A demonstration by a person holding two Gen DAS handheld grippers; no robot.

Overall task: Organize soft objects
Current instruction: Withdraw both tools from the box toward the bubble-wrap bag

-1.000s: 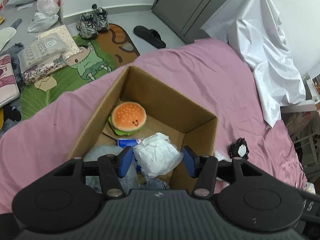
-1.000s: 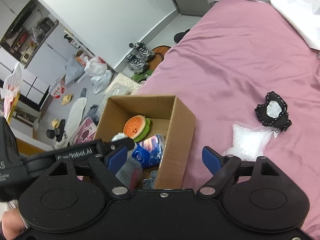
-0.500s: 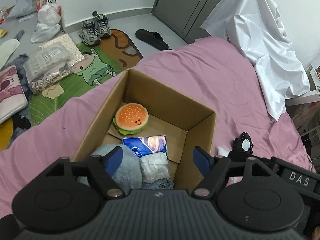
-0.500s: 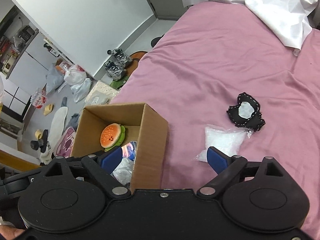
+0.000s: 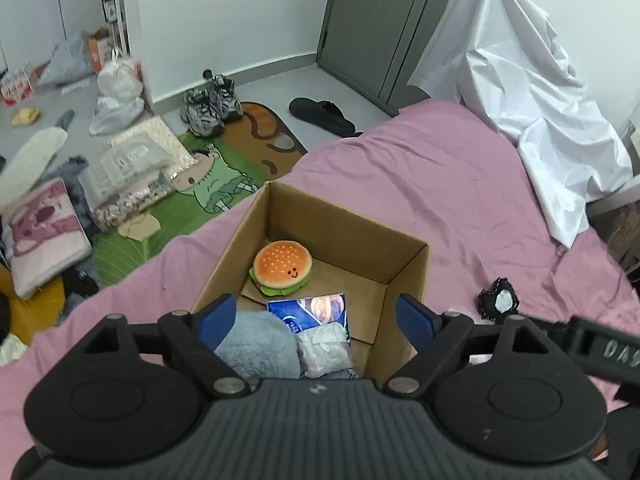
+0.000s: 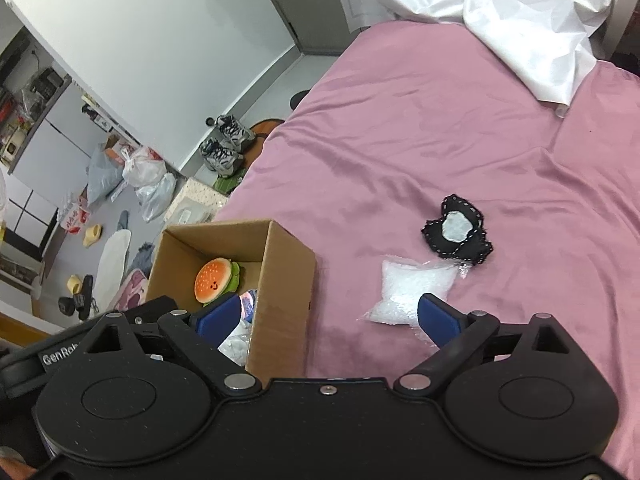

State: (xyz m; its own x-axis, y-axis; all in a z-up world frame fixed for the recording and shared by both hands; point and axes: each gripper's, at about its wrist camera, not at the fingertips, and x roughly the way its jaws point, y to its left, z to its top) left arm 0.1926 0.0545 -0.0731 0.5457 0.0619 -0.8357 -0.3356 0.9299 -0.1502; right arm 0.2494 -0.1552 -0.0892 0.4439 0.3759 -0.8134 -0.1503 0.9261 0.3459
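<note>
An open cardboard box stands on the pink bed. Inside lie a burger plush, a blue packet, a fluffy grey-blue toy and a crumpled white bag. My left gripper is open and empty above the box's near end. My right gripper is open and empty, right of the box. A clear bag of white beads lies on the sheet by its right finger. A black lace-edged pouch lies just beyond; it also shows in the left wrist view.
A white sheet drapes over something at the bed's far right. The floor on the left holds a cartoon rug, sneakers, a black slipper, bags and packets. The bed edge runs just behind the box.
My left gripper opened and let the crumpled white bag drop into the box, then pulled back and up. My right gripper moved right, towards the bead bag.
</note>
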